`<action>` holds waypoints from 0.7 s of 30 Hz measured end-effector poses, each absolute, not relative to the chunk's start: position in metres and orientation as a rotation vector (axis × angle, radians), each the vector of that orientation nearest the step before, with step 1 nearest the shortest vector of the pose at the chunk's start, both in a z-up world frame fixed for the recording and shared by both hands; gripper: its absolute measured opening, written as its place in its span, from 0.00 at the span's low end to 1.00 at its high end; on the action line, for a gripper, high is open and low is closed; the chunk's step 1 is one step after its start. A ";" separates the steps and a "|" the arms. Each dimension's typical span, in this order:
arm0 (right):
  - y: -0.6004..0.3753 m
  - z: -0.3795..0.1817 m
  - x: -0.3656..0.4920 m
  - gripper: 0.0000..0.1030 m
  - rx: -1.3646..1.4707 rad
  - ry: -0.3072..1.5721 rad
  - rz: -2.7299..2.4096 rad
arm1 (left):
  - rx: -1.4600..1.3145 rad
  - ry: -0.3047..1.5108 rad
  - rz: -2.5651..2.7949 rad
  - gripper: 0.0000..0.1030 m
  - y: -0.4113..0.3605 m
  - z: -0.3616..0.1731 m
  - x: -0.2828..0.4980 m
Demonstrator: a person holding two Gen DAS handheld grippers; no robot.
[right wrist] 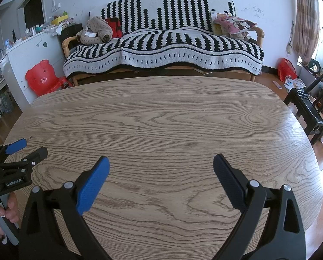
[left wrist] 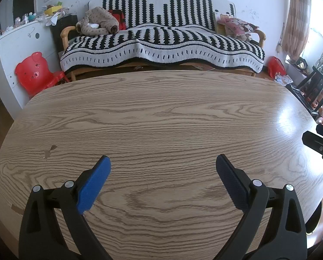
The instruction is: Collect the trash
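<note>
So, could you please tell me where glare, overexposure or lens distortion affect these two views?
Left wrist view: window light puts a bright glare patch on the wood-grain oval table at right, and the window beside the checked curtain is blown out. Right wrist view: the window at far right is overexposed, with only a faint sheen on the table. Both views: fisheye bends the striped black-and-white sofa cover and darkens the corners.

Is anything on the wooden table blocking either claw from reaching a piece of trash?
No trash shows on the table in either view, so there is nothing to be blocked from. The left claw and right claw are both open above bare wood, holding nothing. No bin is visible either.
</note>
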State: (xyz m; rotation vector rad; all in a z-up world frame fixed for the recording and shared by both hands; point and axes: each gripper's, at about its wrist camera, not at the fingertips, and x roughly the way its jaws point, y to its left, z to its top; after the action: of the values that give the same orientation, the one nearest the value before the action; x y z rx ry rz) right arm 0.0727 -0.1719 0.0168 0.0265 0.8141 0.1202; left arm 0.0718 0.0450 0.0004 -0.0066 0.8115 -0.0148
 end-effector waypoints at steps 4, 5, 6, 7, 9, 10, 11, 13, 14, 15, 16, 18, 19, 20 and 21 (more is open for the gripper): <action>-0.172 0.017 0.073 0.90 0.026 0.814 0.120 | -0.004 0.811 -0.016 0.92 0.045 0.000 0.072; -0.173 0.017 0.072 0.90 0.026 0.814 0.120 | -0.003 0.811 -0.016 0.92 0.045 0.000 0.072; -0.172 0.017 0.072 0.90 0.025 0.814 0.120 | -0.004 0.812 -0.016 0.92 0.044 0.000 0.072; -0.172 0.017 0.073 0.90 0.025 0.814 0.120 | -0.005 0.812 -0.016 0.92 0.044 0.001 0.071; -0.173 0.017 0.072 0.90 0.026 0.813 0.119 | -0.004 0.812 -0.016 0.92 0.043 0.000 0.071; -0.172 0.016 0.072 0.90 0.026 0.814 0.120 | -0.003 0.812 -0.017 0.92 0.043 0.000 0.071; -0.172 0.016 0.072 0.90 0.026 0.813 0.120 | -0.004 0.812 -0.016 0.92 0.043 0.000 0.072; -0.172 0.016 0.072 0.90 0.025 0.814 0.120 | -0.005 0.813 -0.016 0.92 0.043 -0.001 0.071; -0.173 0.017 0.072 0.90 0.025 0.814 0.121 | -0.004 0.813 -0.017 0.92 0.044 0.000 0.072; -0.172 0.016 0.072 0.90 0.024 0.814 0.121 | -0.003 0.815 -0.017 0.92 0.043 0.000 0.072; -0.172 0.016 0.072 0.90 0.024 0.814 0.120 | -0.002 0.815 -0.017 0.92 0.043 0.000 0.072; -0.172 0.016 0.072 0.90 0.026 0.813 0.120 | 0.003 0.815 -0.023 0.92 0.041 -0.002 0.075; -0.172 0.016 0.072 0.90 0.026 0.813 0.119 | 0.005 0.815 -0.024 0.92 0.041 -0.002 0.075; -0.173 0.016 0.072 0.90 0.027 0.814 0.119 | 0.006 0.814 -0.025 0.92 0.041 -0.003 0.075; -0.172 0.016 0.072 0.90 0.026 0.814 0.120 | 0.005 0.815 -0.025 0.92 0.041 -0.003 0.075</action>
State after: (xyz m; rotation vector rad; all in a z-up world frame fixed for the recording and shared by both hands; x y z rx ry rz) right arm 0.0720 -0.1723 0.0161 0.0256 0.8140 0.1197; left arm 0.0750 0.0407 -0.0027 0.0046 0.8146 -0.0249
